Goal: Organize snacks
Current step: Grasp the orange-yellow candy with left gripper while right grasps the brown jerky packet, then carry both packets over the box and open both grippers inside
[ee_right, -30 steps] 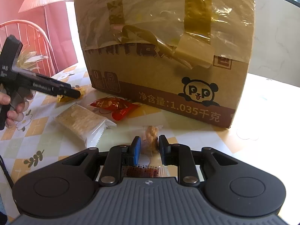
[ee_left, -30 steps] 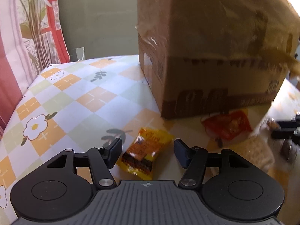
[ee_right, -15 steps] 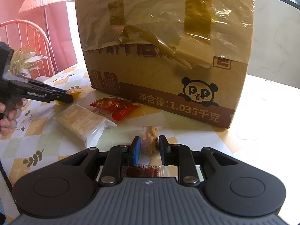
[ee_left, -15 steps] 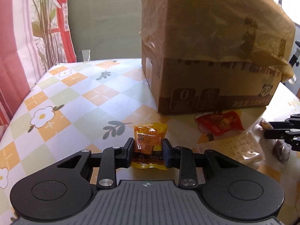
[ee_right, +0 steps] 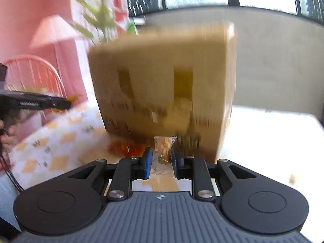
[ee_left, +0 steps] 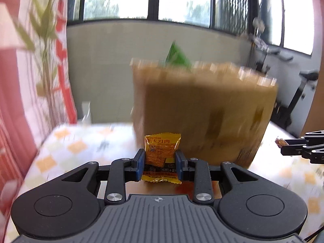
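**Two snacks held before the cardboard box**

The left gripper [ee_left: 160, 163] clamps an orange snack packet [ee_left: 162, 156] between its blue pads, the packet standing upright with its top edge above the fingers and its bottom seam below them. Behind it, blurred, stands the cardboard box [ee_left: 202, 109] on the checked tablecloth [ee_left: 66, 149], a green packet [ee_left: 177, 56] poking from its top. At the right, the right gripper [ee_right: 161, 163] pinches a clear packet of brown pieces [ee_right: 164, 147] at its lower part, jaws drawn narrow, the packet's upper end rising in front of the box. A red wrapper [ee_right: 125, 147] lies on the table near the box's base.
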Demonstrator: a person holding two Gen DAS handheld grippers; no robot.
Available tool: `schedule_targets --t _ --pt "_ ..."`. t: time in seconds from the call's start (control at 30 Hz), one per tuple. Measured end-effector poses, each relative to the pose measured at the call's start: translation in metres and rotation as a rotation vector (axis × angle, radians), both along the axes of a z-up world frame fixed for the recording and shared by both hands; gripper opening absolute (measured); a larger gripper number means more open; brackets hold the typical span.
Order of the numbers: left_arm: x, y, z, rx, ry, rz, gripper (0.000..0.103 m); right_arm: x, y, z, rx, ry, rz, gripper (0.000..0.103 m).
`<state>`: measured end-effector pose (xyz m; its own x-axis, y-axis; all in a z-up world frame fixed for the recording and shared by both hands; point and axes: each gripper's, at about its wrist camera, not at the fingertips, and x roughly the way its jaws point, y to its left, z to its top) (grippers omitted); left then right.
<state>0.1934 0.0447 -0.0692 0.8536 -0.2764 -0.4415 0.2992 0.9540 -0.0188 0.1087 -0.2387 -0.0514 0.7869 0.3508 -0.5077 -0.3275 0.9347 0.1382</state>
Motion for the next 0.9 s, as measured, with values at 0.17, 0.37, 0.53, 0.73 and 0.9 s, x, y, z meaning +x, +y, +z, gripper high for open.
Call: schedule_targets --t 0.17,0.37,0.53,0.73,0.9 --pt "0.007 -0.026 0.054 -0.023 -0.128 -0.030 0.033 0.018 -0.005 0.067 0.010 -0.143 0.014 0.022" --pt "0.049 -0.070 0.097 -0.059 -0.150 -0.074 0.033 0.082 -0.004 0.095 -0.038 -0.165 -0.038 0.022" --pt "0.097 -0.114 0.102 -0.055 -0.110 -0.105 0.034 0.129 -0.007 0.084 -0.052 -0.099 -0.108 0.022" --pt "0.128 -0.134 0.087 0.007 -0.025 -0.082 0.058 0.132 -0.005 0.076 -0.065 -0.105 -0.157 0.048" --pt "0.101 -0.117 0.085 -0.031 -0.041 -0.067 0.058 0.108 -0.008 0.081 -0.060 -0.123 -0.122 0.048"
